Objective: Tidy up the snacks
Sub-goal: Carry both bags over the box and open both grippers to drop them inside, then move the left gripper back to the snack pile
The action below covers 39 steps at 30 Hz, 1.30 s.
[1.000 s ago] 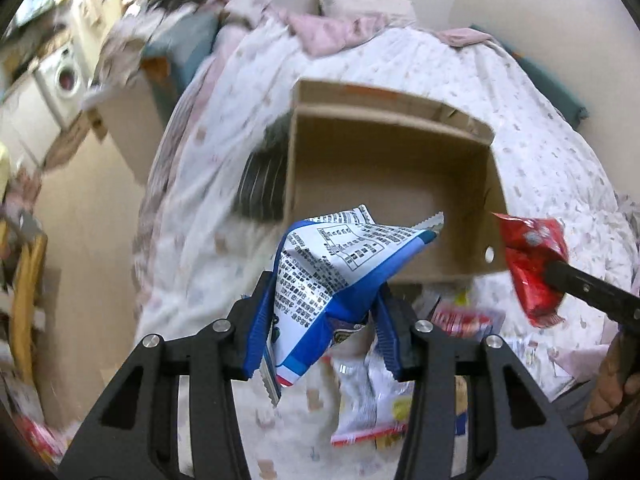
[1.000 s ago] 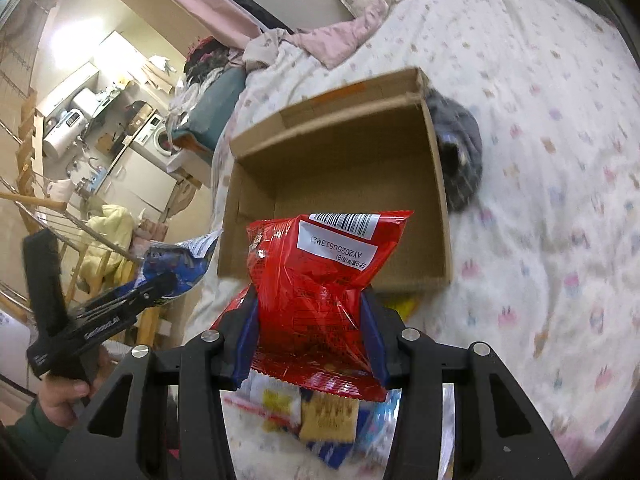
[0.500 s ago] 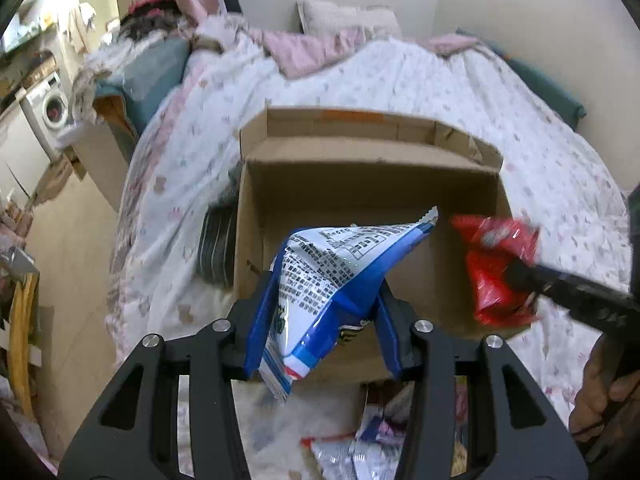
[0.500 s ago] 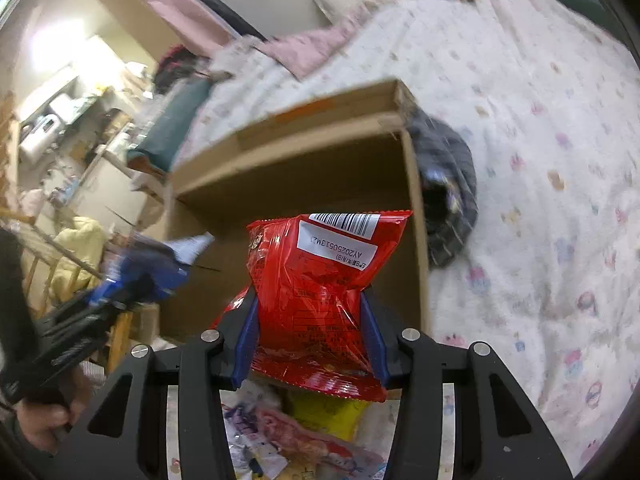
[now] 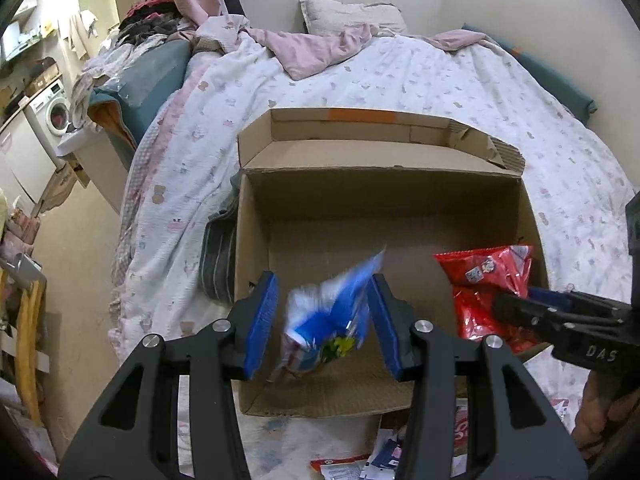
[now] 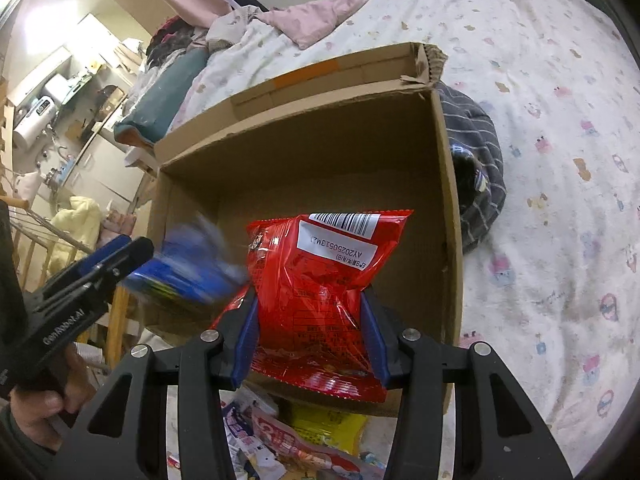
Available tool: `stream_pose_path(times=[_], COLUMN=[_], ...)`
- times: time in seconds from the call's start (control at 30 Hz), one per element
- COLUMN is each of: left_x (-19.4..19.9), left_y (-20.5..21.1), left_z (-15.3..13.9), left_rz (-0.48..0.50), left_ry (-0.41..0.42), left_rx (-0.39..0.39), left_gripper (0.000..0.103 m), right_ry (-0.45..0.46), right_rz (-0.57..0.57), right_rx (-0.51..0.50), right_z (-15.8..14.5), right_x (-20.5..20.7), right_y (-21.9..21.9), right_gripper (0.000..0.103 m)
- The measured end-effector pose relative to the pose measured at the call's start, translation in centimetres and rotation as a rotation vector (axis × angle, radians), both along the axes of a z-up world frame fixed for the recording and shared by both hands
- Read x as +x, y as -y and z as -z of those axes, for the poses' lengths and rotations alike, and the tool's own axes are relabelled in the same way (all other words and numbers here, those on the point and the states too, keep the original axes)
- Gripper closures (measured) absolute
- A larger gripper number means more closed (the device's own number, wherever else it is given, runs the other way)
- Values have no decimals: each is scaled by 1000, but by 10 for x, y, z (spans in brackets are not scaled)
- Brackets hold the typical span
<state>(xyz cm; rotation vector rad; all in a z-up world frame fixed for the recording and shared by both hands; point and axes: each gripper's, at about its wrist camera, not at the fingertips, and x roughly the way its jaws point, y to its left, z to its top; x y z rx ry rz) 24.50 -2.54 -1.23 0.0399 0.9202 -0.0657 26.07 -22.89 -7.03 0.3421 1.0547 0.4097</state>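
Observation:
An open cardboard box (image 5: 380, 174) lies on the bed, its inside bare. My left gripper (image 5: 324, 320) hangs over its near left part, shut on a blue and white snack bag (image 5: 320, 312) that is blurred and tipped forward. The right wrist view shows that blue bag (image 6: 188, 268) at the left gripper's tip, inside the box's (image 6: 304, 120) left wall. My right gripper (image 6: 310, 332) is shut on a red snack bag (image 6: 320, 272) with a barcode label, over the near right part. From the left wrist view, the red bag (image 5: 488, 280) hangs inside the box's right wall.
Several loose snack packets (image 6: 320, 440) lie on the bedding just before the box's near wall. A dark striped cloth (image 6: 476, 168) is wedged against one side of the box. Patterned bedding (image 5: 400, 76) surrounds it. A hand (image 6: 40, 404) holds the left gripper's handle.
Both grippers have come forward and down, from in front of the box to over its inside. The blue bag, sharp and upright before, now is blurred and leans forward.

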Motion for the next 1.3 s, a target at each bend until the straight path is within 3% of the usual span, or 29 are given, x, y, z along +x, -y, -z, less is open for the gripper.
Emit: stream_pose_path(times=[0.27,0.4,0.57,0.77,0.83,0.9,0.97,1.3], left_x=[-1,1,0,7,7,6,5,-1], left_y=[9,-4,-27,-33,-31,-30,-28,-22], left_z=[0,-11,-30,-15,-10,-8,-8,-5], left_rz=[42,32,-13,-40,-36,-37,-34,-23], left_ry=[-10,-13,44,-36,-56,-63,-62,-66], left_rx=[-8,-90,-157,-180,-185,-188,-186,-157], left_gripper=[60,60,60,59,50,32,29,26], right_ry=[-4,8,21,8,2,2,18,28], right_rz=[11,13,13,2,1,1,17,48], right_rx=[13,10,15,15,-1,3,6,59], right_z=[-1,-4,-7,-7,-6,-6,-9,-19], right_x=[2,-1,-4,-5,-5,-4,-5,-4], right_y=[5,7,8,8,6,5,8,24], right_gripper=[52,52,52,46,44,26,19,19])
